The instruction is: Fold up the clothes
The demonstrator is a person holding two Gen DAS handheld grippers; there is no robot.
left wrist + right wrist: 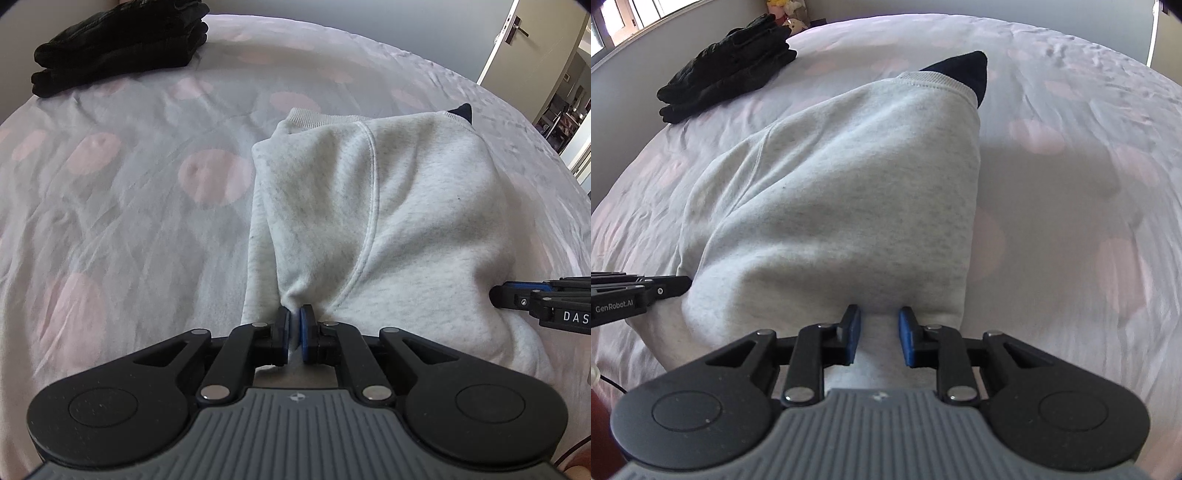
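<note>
Left gripper [294,334] pinches a bunched fold at the near edge of the grey sweatshirt [369,206], its blue pads pressed onto the fabric, probably to anchor that corner for the coming fold. Right gripper [880,338] sits at the same near edge with its jaws partly spread and cloth lying between them, not clamped. Both point steeply down at the bed. Beyond, the sweatshirt lies half-folded on the pink-dotted sheet [129,184], ribbed hem farthest away. Further off rests a stack of folded black clothes [727,70].
</note>
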